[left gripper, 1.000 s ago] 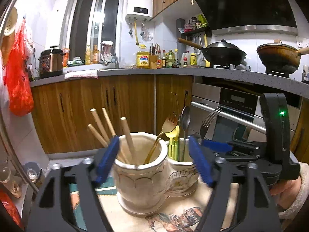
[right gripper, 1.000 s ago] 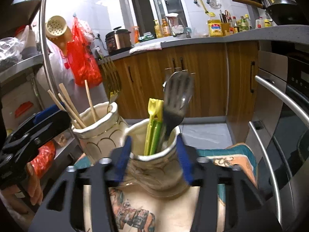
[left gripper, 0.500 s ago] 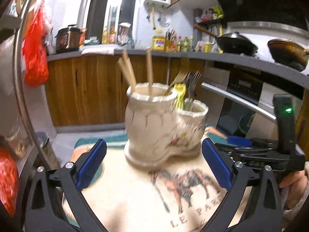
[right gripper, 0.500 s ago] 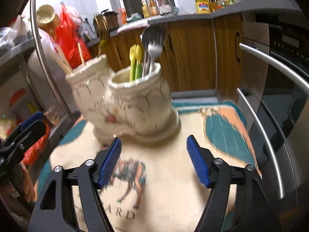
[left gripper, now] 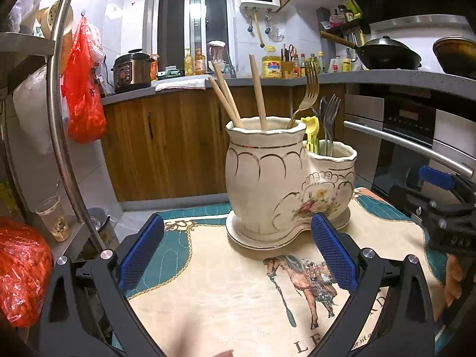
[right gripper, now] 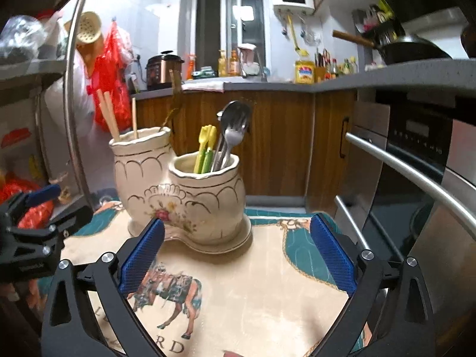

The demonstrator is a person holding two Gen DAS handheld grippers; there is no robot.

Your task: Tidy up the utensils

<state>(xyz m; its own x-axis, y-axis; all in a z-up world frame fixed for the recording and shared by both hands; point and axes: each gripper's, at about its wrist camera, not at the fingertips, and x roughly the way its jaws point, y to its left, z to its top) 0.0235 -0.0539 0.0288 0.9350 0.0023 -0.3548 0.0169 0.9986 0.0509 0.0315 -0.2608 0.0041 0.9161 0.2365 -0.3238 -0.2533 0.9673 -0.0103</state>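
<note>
Both grippers have backed away from the ceramic utensil holder (left gripper: 285,184), which a second ago sat between their pads and now stands free on the printed cloth (left gripper: 223,297). Left gripper (left gripper: 238,253): jaws fully spread, nothing between them, pads clear of the holder though one pad overlaps its base in the left wrist view. Right gripper (right gripper: 236,253): jaws opening, nothing between them; the left-hand pad stands in front of the holder's base, and contact cannot be confirmed. Lettering on the cloth is cut off by the gripper frames in both views. The hand behind each gripper shows only as a blurred sliver at the frame edge.

Holder, two joined compartments on one base. Taller compartment (left gripper: 261,175): three wooden chopsticks (left gripper: 257,89) and a gold fork (left gripper: 309,89); in the right wrist view the fork is blurred against the cabinets. Shorter compartment (right gripper: 208,199): yellow-green plastic utensils (right gripper: 205,148), a steel spoon (right gripper: 235,116) and a steel fork (right gripper: 232,139), their lower parts hidden inside.

Behind: wooden cabinets (left gripper: 166,145), an oven front (right gripper: 416,154).
</note>
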